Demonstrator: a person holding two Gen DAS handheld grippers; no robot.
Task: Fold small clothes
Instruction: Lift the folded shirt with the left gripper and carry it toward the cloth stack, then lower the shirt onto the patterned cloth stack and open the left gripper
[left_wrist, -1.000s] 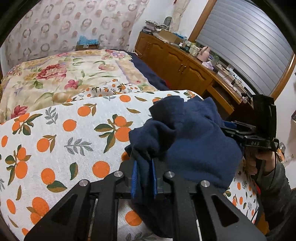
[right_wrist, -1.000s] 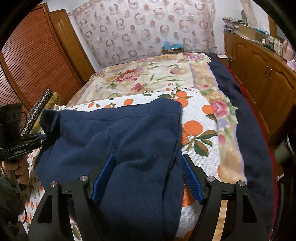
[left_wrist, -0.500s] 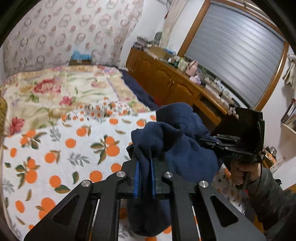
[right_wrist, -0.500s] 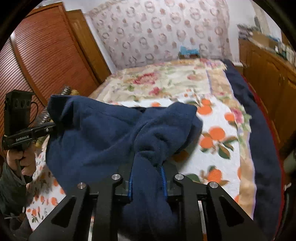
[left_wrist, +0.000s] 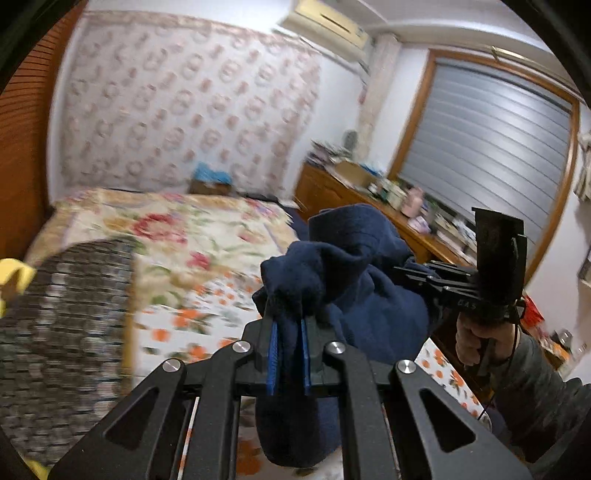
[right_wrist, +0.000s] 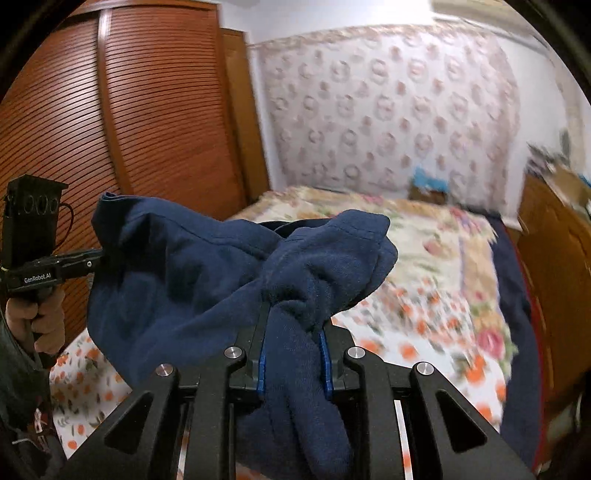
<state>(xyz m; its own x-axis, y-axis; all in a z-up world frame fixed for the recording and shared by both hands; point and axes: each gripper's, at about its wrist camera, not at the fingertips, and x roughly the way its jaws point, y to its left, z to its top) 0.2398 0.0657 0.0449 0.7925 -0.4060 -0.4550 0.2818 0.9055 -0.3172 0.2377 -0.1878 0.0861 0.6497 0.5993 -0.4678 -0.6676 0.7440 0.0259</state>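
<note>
The bed (left_wrist: 207, 236) filled the lower part of both views, its orange-print sheet (right_wrist: 424, 332) smeared by motion blur, so I could not read its edges cleanly. A dark checked cloth (left_wrist: 62, 325) covered the bed's left side in the left wrist view, also blurred, and I could not tell what it was. The wooden dresser (left_wrist: 332, 188) ran along the bed's right edge, with its clutter too soft to make out.

The navy garment (right_wrist: 192, 273) hung in the air above the sheet, clear of it, strung between my two grippers with its long axis running roughly left to right across the bed. Its middle sagged in bunched folds, and its lower part dropped behind the gripper frames, out of sight.

My left gripper (left_wrist: 288, 325) was clamped narrow on a gathered wad at one end. My right gripper (right_wrist: 291, 332) was pinched the same way on the other end, the fabric twisted thick between the blue pads (right_wrist: 261, 365).
</note>
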